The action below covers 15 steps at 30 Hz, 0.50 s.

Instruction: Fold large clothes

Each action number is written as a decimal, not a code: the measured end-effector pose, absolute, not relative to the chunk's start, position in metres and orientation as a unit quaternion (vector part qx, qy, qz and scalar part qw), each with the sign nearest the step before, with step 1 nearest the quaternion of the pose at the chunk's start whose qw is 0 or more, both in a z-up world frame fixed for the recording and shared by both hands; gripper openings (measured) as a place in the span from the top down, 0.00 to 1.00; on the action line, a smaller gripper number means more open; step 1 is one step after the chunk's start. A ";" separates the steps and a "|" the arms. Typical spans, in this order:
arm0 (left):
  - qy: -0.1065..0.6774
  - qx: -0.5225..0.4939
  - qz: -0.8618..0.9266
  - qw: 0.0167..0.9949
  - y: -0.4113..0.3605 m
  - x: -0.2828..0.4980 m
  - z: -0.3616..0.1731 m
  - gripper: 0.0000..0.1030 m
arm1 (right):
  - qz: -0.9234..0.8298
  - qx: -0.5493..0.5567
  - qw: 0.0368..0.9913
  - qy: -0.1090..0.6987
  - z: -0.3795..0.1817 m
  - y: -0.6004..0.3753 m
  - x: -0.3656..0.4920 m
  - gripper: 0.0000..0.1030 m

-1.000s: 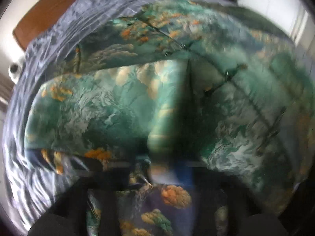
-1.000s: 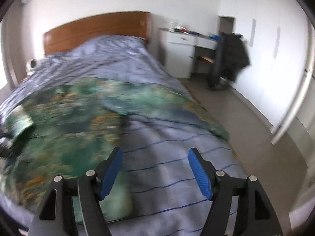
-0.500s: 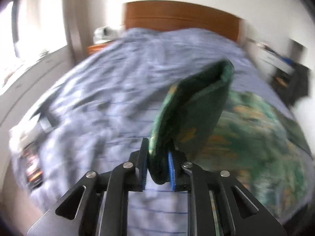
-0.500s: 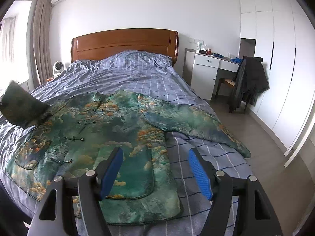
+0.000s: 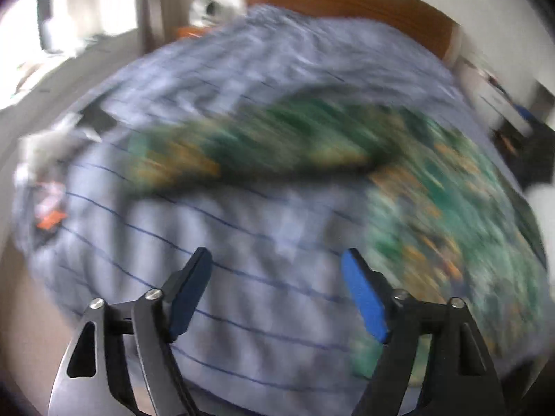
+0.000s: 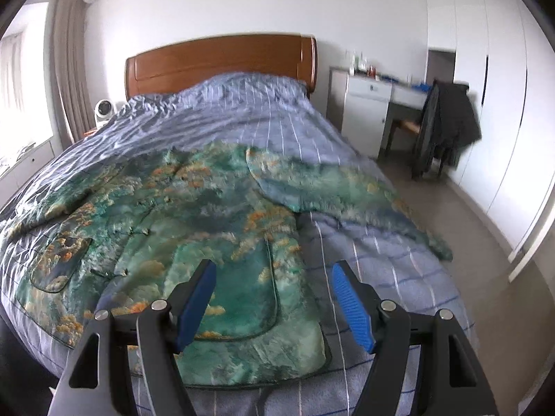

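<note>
Sleeve [image 5: 263, 145] released, left claw [image 5: 277, 291] wide apart, jacket [image 6: 215, 228] ahead

We see soft daylight from the window [image 6: 20, 104] at left, heavy motion blur smearing the left wrist view, a sharper right wrist view, and fisheye bending with dark corners.

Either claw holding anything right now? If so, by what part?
Nothing held. Left claw and right claw are both open with no fabric between the fingers; the green jacket lies spread on the bed.
</note>
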<state>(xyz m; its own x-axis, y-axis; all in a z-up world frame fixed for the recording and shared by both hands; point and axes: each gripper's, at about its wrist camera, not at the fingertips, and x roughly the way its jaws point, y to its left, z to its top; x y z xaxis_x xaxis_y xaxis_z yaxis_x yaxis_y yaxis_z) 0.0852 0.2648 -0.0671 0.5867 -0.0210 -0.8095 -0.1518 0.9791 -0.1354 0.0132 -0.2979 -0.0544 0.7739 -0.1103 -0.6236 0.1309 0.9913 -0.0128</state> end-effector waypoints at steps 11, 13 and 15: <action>0.532 -0.048 -0.068 0.843 0.169 0.092 -0.137 0.16 | 0.001 0.123 0.874 0.469 -0.145 -0.354 0.036 0.30; 0.534 -0.062 -0.074 0.840 0.169 0.094 -0.139 0.22 | 0.018 0.124 0.867 0.482 -0.157 -0.354 0.041 0.30; 0.546 -0.094 -0.100 0.827 0.171 0.094 -0.143 0.59 | 0.029 0.121 0.863 0.490 -0.165 -0.351 0.044 0.30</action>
<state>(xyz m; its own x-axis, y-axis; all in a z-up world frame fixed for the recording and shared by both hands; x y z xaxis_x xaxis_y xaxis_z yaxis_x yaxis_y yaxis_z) 0.0937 0.1714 -0.1426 0.3850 -0.2671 -0.8834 0.0623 0.9625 -0.2638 0.0439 -0.3511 -0.1649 0.5172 0.1683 -0.8392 0.0689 0.9691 0.2368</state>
